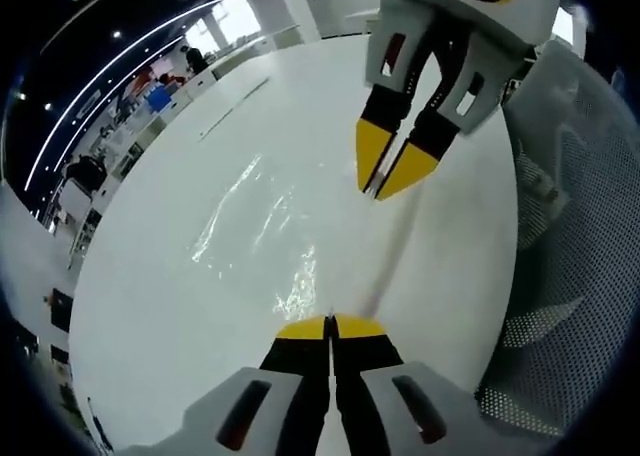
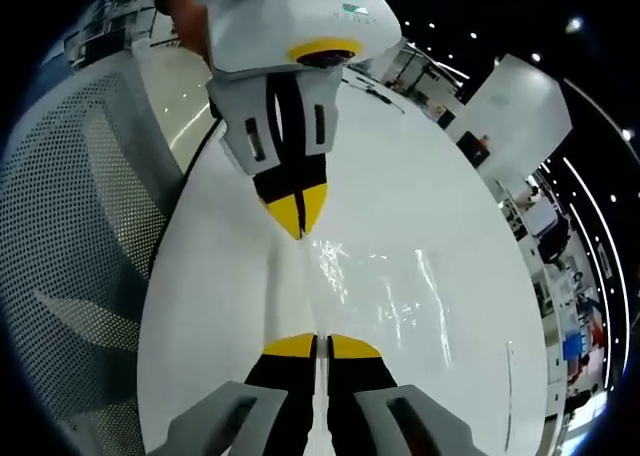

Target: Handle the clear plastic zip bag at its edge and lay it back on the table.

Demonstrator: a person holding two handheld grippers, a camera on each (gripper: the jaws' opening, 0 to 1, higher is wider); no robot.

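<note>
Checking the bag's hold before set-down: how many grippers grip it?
2: the left gripper and the right gripper, facing each other, each shut on one edge of the clear zip bag over the white table.

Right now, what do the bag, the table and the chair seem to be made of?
Bag: thin clear plastic film, glossy; crinkled highlights, table visible through it.
Table: hard smooth white surface, probably laminate; it gives soft reflections.
Chair: white mesh, likely woven fabric or plastic; fine hole pattern.

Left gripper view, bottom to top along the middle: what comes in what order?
Left tool, shut on the bag's edge → clear bag on the white table → right tool, also pinching the bag.
</note>
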